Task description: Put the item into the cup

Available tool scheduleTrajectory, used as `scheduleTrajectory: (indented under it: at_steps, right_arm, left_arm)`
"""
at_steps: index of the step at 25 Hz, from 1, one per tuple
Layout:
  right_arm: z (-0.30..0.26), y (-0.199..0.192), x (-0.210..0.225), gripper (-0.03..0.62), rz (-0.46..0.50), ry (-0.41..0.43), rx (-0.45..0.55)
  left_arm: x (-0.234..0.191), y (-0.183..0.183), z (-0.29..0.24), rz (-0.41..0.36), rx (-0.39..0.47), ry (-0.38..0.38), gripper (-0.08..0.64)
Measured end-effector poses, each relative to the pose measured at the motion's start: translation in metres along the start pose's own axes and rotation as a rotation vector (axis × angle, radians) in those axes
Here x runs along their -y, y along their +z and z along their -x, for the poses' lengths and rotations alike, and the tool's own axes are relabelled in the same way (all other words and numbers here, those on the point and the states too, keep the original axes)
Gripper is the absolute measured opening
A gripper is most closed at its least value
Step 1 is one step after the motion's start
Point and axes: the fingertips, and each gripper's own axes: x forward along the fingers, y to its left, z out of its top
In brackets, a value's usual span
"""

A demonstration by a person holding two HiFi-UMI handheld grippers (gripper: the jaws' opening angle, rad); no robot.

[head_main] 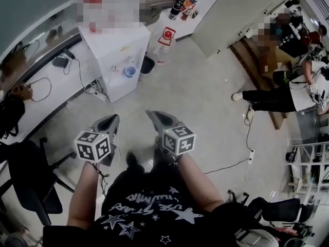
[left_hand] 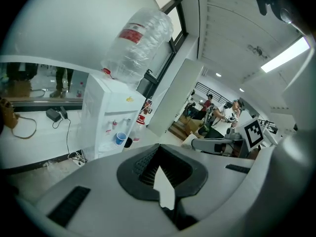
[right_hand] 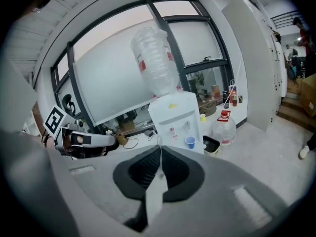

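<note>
A small blue cup (head_main: 130, 71) stands upright on the drip ledge of a white water dispenser (head_main: 123, 50), just below its taps. A large clear bottle (right_hand: 155, 58) sits upside down on top of the dispenser. Beside the dispenser's base there is a black bin (head_main: 147, 65), and next to that a clear water jug (head_main: 163, 41) with a red cap stands on the grey floor (head_main: 205, 112). To the dispenser's left a long white counter (head_main: 46, 99) runs along the window wall and carries dark cables and a black adapter.

The left gripper (left_hand: 159, 146) and the right gripper (right_hand: 161, 147) are held side by side in front of the person's body, apart from each other and well apart from the dispenser, and both point roughly toward it. In the left gripper view its black ribbed fingers (left_hand: 147, 167) meet at the tips with nothing held between them. The right gripper view shows the same: fingers pressed together tip to tip, with nothing in them. Which thing is meant to go into the cup cannot be told.

The person's bare forearms and a black shirt with white stars fill the bottom of the head view. A black office chair (head_main: 25, 179) stands at the lower left, and at the far right another person (head_main: 267, 99) in dark trousers sits at a desk
</note>
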Motion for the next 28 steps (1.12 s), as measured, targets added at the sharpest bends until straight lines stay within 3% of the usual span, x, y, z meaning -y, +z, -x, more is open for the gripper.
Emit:
scheduleTrajectory:
  at_steps: [11,17,21,28]
  right_arm:
    - [-0.041,0.010,0.034,0.002,0.019,0.084,-0.041]
    - [-0.063,0.028,0.077,0.002,0.031,0.148,-0.069]
    - [-0.086,0.040,0.106,0.002,0.043,0.196,-0.095]
    - [-0.145,0.055,0.151,0.002,0.087,0.255,-0.095]
  left_arm:
    - [-0.009,0.008,-0.042,0.022,0.004,0.087,0.005]
    - [-0.014,0.017,-0.079,0.064,0.022,0.175,0.005]
    - [-0.019,0.026,-0.111,0.047,0.023,0.243,0.005]
    - [-0.047,0.044,-0.164,0.083,0.113,0.340,0.005]
